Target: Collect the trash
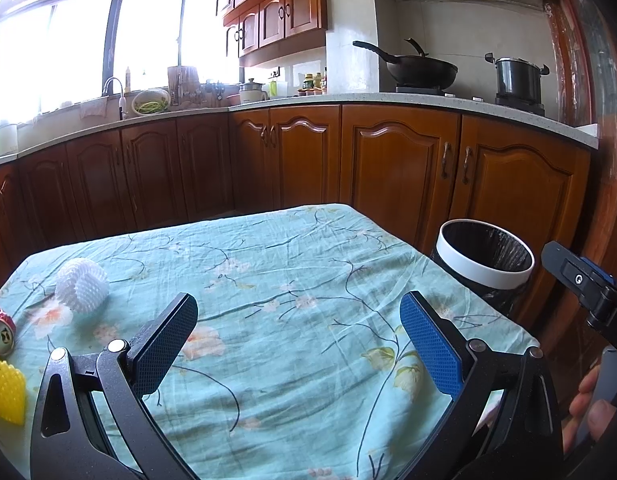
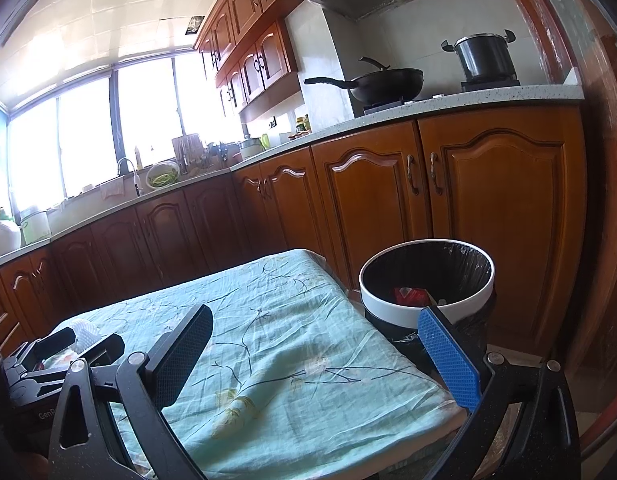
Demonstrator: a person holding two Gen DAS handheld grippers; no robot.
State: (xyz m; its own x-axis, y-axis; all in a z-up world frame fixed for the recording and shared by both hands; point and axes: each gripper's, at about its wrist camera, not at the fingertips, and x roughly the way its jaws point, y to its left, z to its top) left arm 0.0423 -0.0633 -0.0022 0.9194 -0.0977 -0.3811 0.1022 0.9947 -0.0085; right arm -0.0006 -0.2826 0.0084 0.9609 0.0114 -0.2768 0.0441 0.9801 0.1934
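Observation:
A white foam fruit net (image 1: 82, 290), a crushed red can (image 1: 1, 334) and a yellow foam net (image 1: 5, 388) lie at the left of the table with the teal floral cloth (image 1: 292, 280). My left gripper (image 1: 298, 326) is open and empty above the cloth, right of the trash. A white-rimmed bin with a black liner (image 1: 483, 264) stands by the table's right corner. In the right wrist view the bin (image 2: 426, 278) holds a red wrapper (image 2: 408, 295). My right gripper (image 2: 316, 350) is open and empty near the bin. The left gripper (image 2: 84, 342) shows beside the white net (image 2: 84, 336).
Brown wooden cabinets (image 1: 388, 160) under a pale countertop (image 1: 348, 98) stand behind the table. A wok (image 1: 420, 68) and a pot (image 1: 518, 76) sit on the stove. A sink with a faucet (image 1: 116, 92) is under the window.

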